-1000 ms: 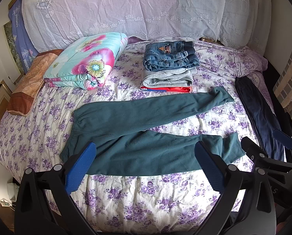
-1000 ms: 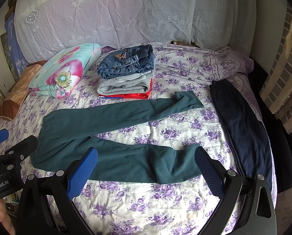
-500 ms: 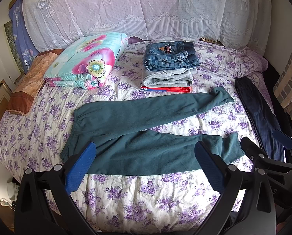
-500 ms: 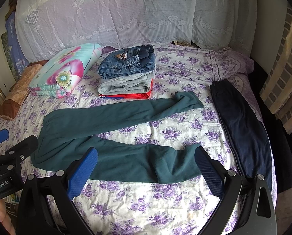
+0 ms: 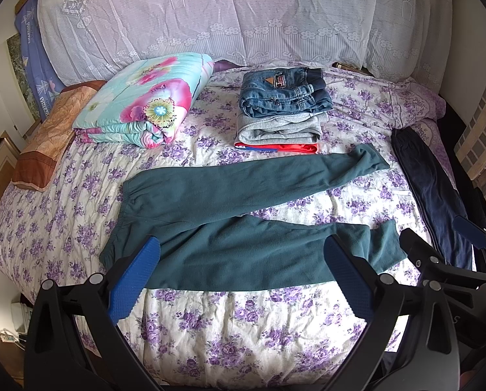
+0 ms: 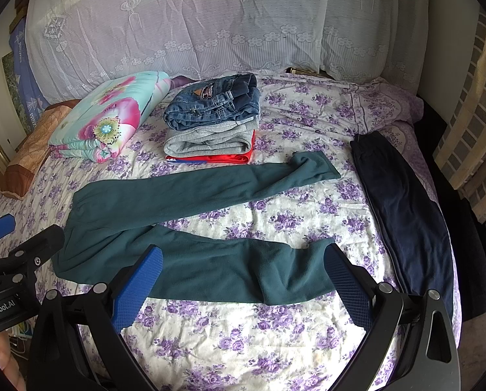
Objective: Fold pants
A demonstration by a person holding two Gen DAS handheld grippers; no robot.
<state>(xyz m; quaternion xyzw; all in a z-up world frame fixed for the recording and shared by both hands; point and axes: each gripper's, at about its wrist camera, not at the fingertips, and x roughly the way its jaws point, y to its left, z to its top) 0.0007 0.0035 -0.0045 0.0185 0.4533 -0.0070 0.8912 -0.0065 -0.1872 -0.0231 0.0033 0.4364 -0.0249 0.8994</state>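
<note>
Teal green pants (image 5: pixel 230 224) lie flat on the floral bed, waistband to the left, legs spread apart to the right; they also show in the right wrist view (image 6: pixel 184 228). My left gripper (image 5: pixel 243 277) is open and empty, held above the near leg close to the bed's front edge. My right gripper (image 6: pixel 243 280) is open and empty, above the near leg's cuff end. Each gripper shows at the edge of the other's view.
A stack of folded clothes (image 5: pixel 282 110) with jeans on top sits behind the pants. A folded floral quilt (image 5: pixel 145 101) lies at the back left. Dark navy pants (image 6: pixel 402 208) lie along the bed's right edge. Lace-covered pillows (image 5: pixel 243 16) line the headboard.
</note>
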